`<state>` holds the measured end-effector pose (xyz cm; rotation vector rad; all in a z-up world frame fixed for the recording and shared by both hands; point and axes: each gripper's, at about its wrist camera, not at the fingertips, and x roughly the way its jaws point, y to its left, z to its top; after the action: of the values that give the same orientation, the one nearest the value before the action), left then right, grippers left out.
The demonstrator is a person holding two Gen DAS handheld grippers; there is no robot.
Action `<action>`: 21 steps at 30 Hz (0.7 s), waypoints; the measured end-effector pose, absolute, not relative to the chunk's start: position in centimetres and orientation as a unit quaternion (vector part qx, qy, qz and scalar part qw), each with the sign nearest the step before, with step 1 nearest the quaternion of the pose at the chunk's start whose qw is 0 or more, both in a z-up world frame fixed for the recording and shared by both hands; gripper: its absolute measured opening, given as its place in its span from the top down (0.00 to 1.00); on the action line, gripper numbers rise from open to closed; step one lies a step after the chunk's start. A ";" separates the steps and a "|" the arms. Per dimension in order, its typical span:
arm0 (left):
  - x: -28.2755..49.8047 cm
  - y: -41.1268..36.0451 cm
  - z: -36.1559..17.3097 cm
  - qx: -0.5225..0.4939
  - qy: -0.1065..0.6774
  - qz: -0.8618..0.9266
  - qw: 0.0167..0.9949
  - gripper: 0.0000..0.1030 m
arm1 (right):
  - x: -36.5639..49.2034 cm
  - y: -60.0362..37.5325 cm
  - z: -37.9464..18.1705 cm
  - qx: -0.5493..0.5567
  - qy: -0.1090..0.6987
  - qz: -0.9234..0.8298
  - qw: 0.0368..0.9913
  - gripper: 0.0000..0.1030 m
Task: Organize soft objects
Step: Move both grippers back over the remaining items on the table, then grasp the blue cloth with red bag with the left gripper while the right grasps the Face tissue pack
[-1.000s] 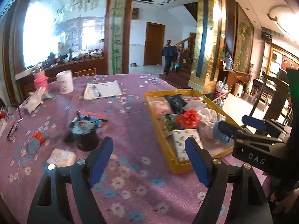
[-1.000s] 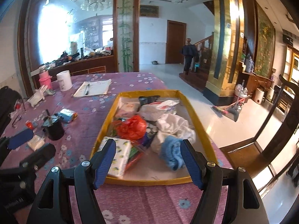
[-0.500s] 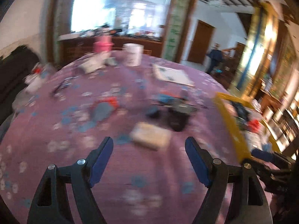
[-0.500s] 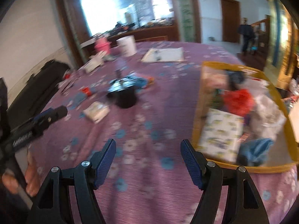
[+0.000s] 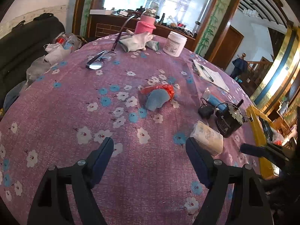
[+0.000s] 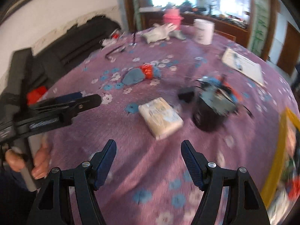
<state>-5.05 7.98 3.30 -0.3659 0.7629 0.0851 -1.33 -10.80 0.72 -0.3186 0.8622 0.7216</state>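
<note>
- Tissue pack [image 6: 160, 117], pale and plastic-wrapped, lies flat on my purple floral tablecloth [image 5: 75, 112]; I take it as the landmark.
- Blue cloth bundle [image 5: 158, 97] with a red wrap around one end lies farther out from the pack, well apart from it, alone on the cloth (the right view shows it blurred, still readable).
- Black pot [image 6: 210, 114] stands just beside the pack, on the side toward the tray, with blue and red bits and black wires on top; a small black adapter [image 5: 205, 112] lies just beyond the pack, next to the pot.
- Yellow tray [image 5: 259, 131] lies past the pot from the pack, at the table edge; its contents are too blurred to name.
- My right tongs [image 6: 148, 159] hang over bare cloth on the near side of the pack, jaws wide, nothing between them.
- My left tongs [image 5: 150, 157] are also wide and empty over the cloth; the pack shows just past the right-hand finger in that view, and I cannot tell whether it touches it.
- My left hand [image 6: 40, 161] grips the left tongs' handle.
- Far across the table from the pack: white gloves [image 5: 136, 41], a pink bottle [image 5: 146, 23], a white tub [image 5: 174, 44], spectacles [image 5: 98, 61], and a notepad with a pen [image 5: 210, 75].
</note>
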 end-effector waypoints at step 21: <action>-4.1 7.9 3.1 -0.176 0.377 0.034 0.909 0.24 | -0.8 -10.5 -1.0 -0.114 0.371 0.320 0.864 0.54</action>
<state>-4.10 7.93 3.07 -0.3624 0.7785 0.0709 -0.80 -10.45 -1.01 -0.2380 0.7776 0.6708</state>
